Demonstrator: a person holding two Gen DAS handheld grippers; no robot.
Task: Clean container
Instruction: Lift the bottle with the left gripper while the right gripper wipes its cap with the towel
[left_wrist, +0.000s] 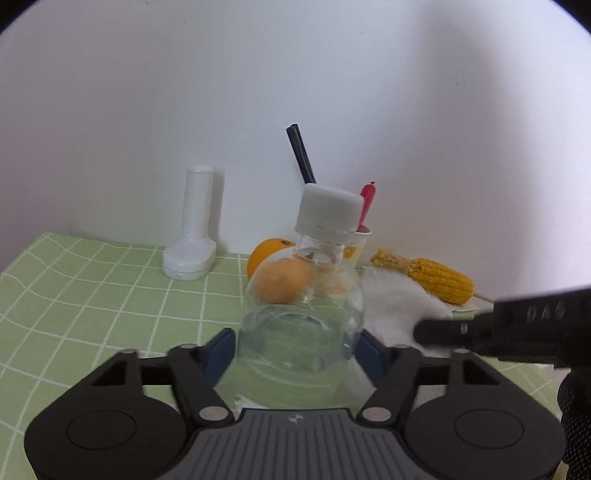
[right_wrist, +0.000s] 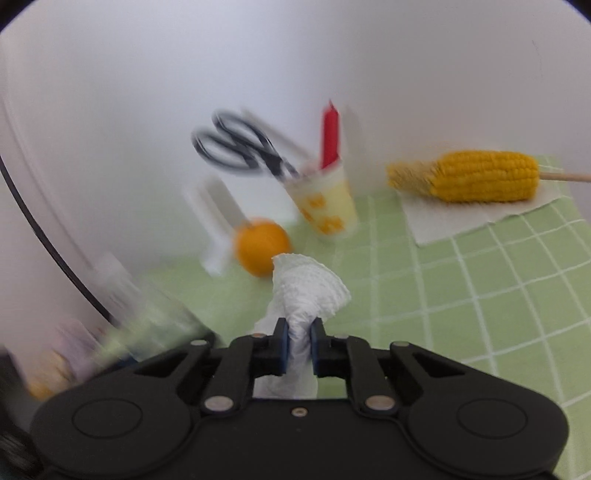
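My left gripper (left_wrist: 297, 341) is shut on a clear plastic bottle (left_wrist: 301, 317) with a white cap (left_wrist: 328, 212), held tilted a little to the right above the table. The bottle appears blurred at the lower left of the right wrist view (right_wrist: 147, 332). My right gripper (right_wrist: 297, 347) is shut on a crumpled white paper towel (right_wrist: 308, 295) that sticks up between its blue pads. The right gripper's black body (left_wrist: 509, 328) enters the left wrist view from the right, beside the bottle.
On the green checked tablecloth (left_wrist: 92, 295) stand a white bottle-shaped object (left_wrist: 194, 229), an orange (right_wrist: 262, 245), a yellow paper cup (right_wrist: 325, 206) holding scissors (right_wrist: 240, 147) and a red utensil (right_wrist: 330, 136), and corn on a stick (right_wrist: 476, 181) on a paper towel sheet (right_wrist: 461, 218). A white wall is behind.
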